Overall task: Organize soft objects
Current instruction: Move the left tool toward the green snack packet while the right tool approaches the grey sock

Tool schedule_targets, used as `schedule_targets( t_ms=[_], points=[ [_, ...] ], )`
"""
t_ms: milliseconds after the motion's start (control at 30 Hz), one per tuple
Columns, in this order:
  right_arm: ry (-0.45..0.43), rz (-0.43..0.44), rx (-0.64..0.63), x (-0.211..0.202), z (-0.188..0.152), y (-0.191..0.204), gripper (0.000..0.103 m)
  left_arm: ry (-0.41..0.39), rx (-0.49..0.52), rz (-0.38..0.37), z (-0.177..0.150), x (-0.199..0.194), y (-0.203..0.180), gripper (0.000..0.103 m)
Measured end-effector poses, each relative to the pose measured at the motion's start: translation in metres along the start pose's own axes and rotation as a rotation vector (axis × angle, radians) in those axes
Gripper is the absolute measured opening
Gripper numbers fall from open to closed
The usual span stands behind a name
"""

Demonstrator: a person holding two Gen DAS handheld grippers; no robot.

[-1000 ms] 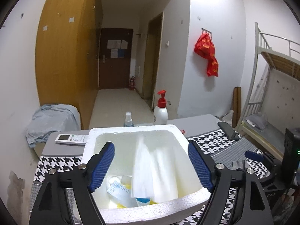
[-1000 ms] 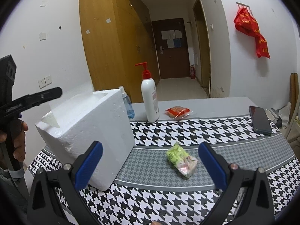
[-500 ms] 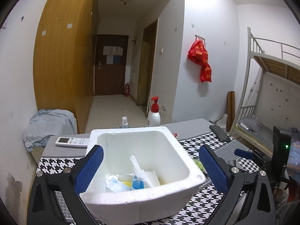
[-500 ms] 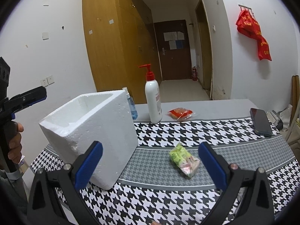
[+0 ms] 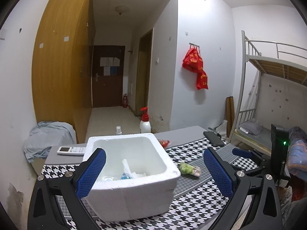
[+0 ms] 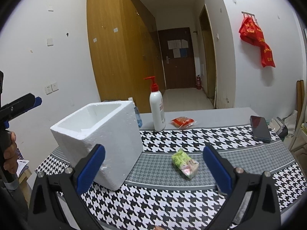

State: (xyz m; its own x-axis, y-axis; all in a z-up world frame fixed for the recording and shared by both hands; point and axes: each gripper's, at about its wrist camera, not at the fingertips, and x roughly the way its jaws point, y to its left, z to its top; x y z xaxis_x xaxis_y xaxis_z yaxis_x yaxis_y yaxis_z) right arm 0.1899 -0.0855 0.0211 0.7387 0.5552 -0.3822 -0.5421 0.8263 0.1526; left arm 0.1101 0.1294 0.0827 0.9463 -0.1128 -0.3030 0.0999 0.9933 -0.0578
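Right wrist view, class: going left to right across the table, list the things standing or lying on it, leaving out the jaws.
foam box → pump bottle → red packet → phone

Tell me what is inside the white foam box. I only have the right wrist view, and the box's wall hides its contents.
Observer: In the left wrist view the foam box holds several small packets at its bottom, with a crumpled white packet sticking up among them.
Operator: Is the left gripper carrying anything?
Observer: No. The left gripper is wide open. Its jaws have just been opening, and nothing is pinched between its pads.
Operator: Is anything hidden behind the box?
Observer: A white remote control lies on the plain grey part of the table behind the box.
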Motion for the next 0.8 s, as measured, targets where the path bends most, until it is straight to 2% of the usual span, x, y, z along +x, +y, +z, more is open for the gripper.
schedule_targets(
  t_ms=[367,500,567,800],
  points=[
    [-0.062,-0.01,0.01,-0.043,-0.01,-0.006,0.103,-0.048,0.027,0.013,-0.022,-0.02,-0.04,0.102],
    [-0.062,-0.014,0.006,-0.054,-0.016,-0.007,0.103,-0.06,0.032,0.0,-0.031,-0.024,-0.049,0.102],
    [-0.06,-0.018,-0.003,-0.058,-0.021,-0.007,0.103,-0.069,0.041,0.017,-0.036,-0.024,-0.053,0.102],
    [-0.062,-0.037,-0.018,-0.069,-0.034,-0.007,0.103,-0.051,0.021,0.018,-0.056,-0.022,-0.059,0.102]
  ],
)
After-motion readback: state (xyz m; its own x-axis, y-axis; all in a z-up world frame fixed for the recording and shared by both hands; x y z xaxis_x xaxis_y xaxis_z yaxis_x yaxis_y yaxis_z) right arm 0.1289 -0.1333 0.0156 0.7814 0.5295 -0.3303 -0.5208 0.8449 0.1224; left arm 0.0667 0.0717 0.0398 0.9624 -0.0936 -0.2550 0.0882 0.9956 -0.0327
